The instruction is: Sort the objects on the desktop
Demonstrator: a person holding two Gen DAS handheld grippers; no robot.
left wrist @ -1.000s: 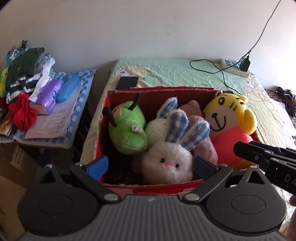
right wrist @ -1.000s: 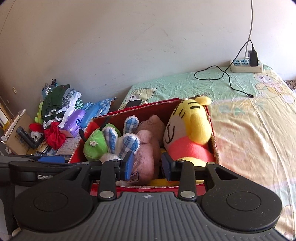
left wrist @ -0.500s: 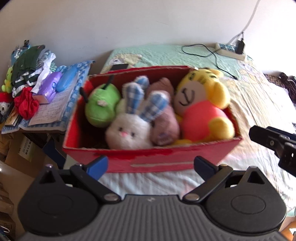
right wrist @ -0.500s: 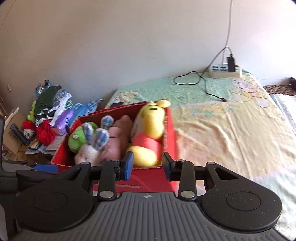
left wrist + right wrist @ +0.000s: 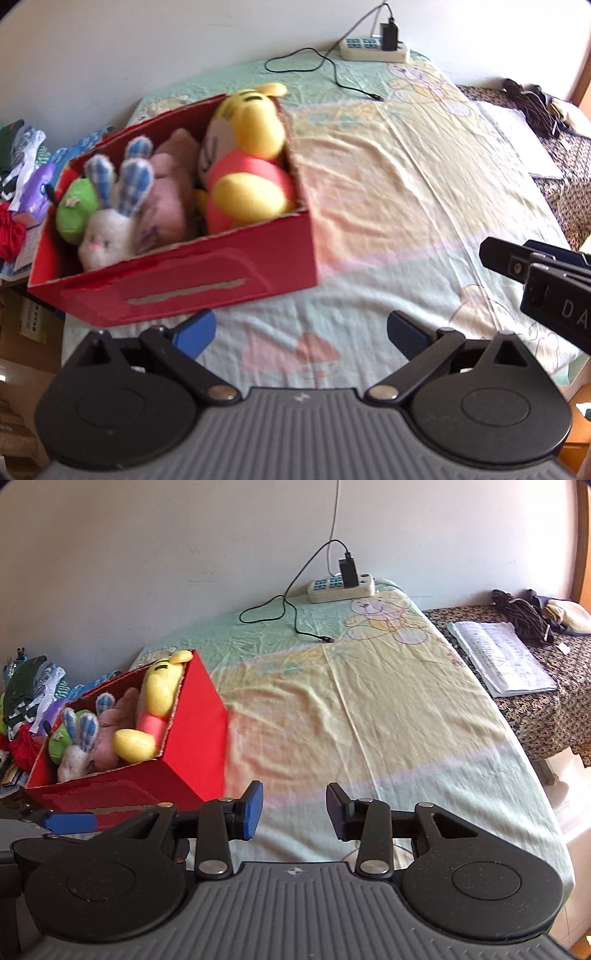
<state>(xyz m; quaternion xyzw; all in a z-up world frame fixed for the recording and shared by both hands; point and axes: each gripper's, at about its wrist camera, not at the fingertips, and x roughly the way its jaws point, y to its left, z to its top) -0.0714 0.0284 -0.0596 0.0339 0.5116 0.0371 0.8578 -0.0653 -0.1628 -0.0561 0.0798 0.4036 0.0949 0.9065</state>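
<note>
1. Left gripper [image 5: 301, 332]: jaws spread wide, nothing between them, hanging over the bedsheet [image 5: 406, 192] just in front of the red box [image 5: 192, 284].
2. Right gripper [image 5: 294, 810]: jaws parted a moderate gap, empty, touching nothing, above the sheet beside the box's right corner.
3. Red box sits on the bed's left side, packed with plush toys: yellow bear [image 5: 247, 162], pink one [image 5: 168, 195], white bunny [image 5: 107, 236], green toy [image 5: 75, 214].
4. Power strip [image 5: 341, 585] with cable at the wall end.
5. Papers [image 5: 502, 657] on the patterned surface to the right.
</note>
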